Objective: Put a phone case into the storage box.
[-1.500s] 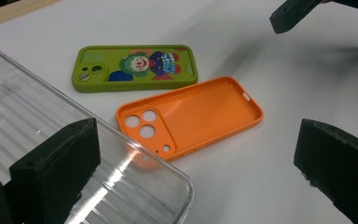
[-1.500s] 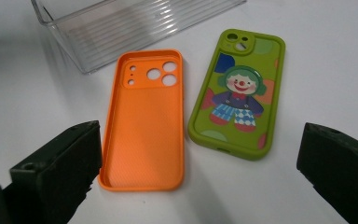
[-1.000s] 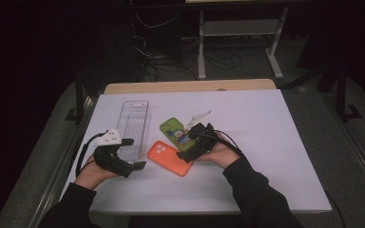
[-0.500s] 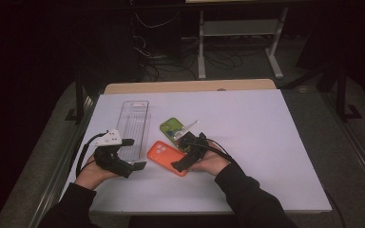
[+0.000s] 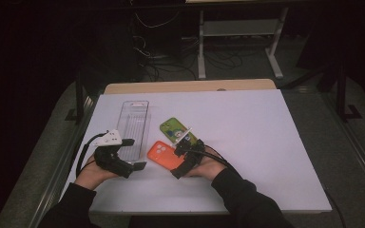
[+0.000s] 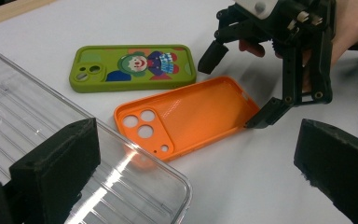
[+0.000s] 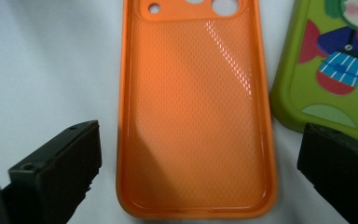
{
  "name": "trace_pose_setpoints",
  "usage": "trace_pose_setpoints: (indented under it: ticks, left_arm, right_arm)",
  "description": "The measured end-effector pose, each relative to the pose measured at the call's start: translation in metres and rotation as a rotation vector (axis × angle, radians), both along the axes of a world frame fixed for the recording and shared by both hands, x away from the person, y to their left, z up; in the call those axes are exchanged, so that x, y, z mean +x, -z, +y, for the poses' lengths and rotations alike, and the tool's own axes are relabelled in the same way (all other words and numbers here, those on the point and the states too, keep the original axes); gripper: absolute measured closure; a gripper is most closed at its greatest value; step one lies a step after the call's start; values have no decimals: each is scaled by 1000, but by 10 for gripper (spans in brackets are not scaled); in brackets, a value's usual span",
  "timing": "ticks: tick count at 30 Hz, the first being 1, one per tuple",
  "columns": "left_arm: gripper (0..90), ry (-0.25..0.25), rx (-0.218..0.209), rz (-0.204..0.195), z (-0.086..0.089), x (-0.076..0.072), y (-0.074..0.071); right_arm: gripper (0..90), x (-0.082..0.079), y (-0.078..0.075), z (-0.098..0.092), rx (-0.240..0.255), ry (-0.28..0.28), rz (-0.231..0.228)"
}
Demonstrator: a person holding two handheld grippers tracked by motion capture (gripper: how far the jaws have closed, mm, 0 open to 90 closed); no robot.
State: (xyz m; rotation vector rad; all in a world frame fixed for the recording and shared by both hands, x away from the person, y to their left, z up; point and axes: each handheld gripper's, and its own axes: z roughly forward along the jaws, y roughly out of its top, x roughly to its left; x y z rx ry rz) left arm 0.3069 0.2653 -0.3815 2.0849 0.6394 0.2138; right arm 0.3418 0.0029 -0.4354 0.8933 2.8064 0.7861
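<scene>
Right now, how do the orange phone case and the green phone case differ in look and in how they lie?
The orange phone case is plain and lies hollow side up, showing its dotted inner lining; the green phone case carries a cartoon clown and lies printed back up. The orange phone case sits between the open right gripper's jaws; the green phone case lies beside them. Both lie flat on the white table, apart.
</scene>
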Motion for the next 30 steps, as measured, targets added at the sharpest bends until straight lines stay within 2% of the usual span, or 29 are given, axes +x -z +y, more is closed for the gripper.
trace_pose_setpoints:
  ticks: [10, 14, 22, 30]
  left_arm:
    - [0, 0, -2, 0, 0, 0, 0]
    - [0, -3, -3, 5, -1, 0, 1]
    - [0, -1, -1, 2, -1, 0, 0]
    - [0, 4, 3, 0, -1, 0, 0]
  right_arm:
    - [58, -2, 3, 0, -20, -17, 4]
    - [93, -4, 3, 1, -41, -32, -26]
    - [130, -4, 3, -1, -34, -57, -31]
    - [148, -5, 2, -1, -33, -53, -27]
